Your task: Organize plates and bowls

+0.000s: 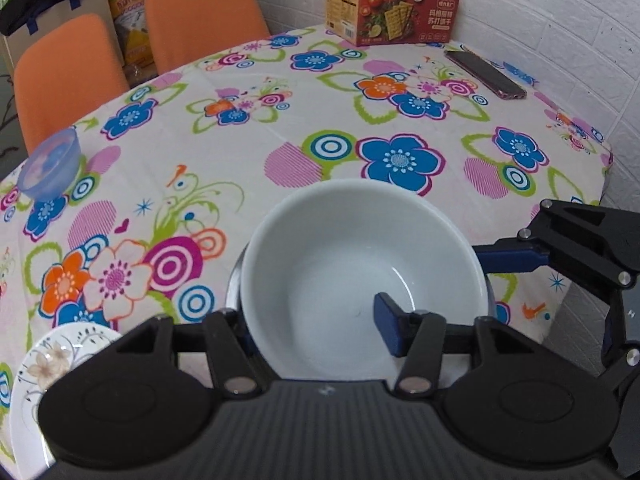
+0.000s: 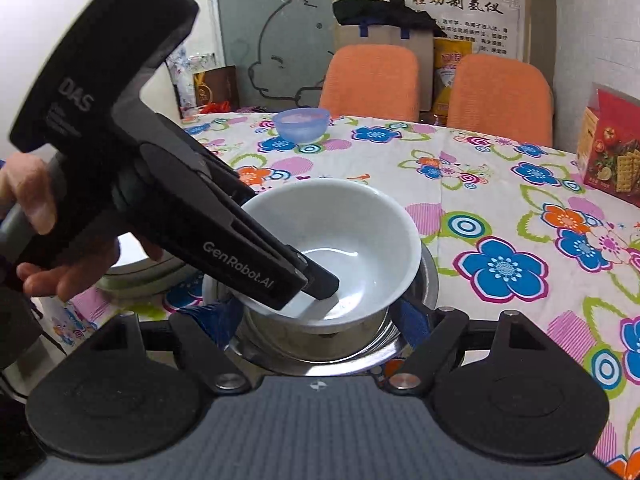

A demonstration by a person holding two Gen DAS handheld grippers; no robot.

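A white bowl [image 1: 352, 264] sits low in the middle of the flowered table, held over a steel bowl [image 2: 320, 344]; it also shows in the right wrist view [image 2: 360, 232]. My left gripper [image 1: 316, 328] is shut on the white bowl's near rim, one finger inside and one outside. In the right wrist view, the left gripper [image 2: 316, 284] reaches into the bowl. My right gripper [image 2: 316, 320] straddles the steel bowl, fingers at its sides; whether they grip it is unclear. A blue translucent bowl [image 1: 50, 166] stands at the far left edge. A flower-patterned plate [image 1: 36, 376] lies at the near left.
A red cracker box [image 1: 390, 4] stands at the table's far side, a phone [image 1: 486, 74] lies near it by the white brick wall. Two orange chairs [image 1: 204, 12] stand behind the table. Another white dish [image 2: 136, 264] lies behind the left gripper.
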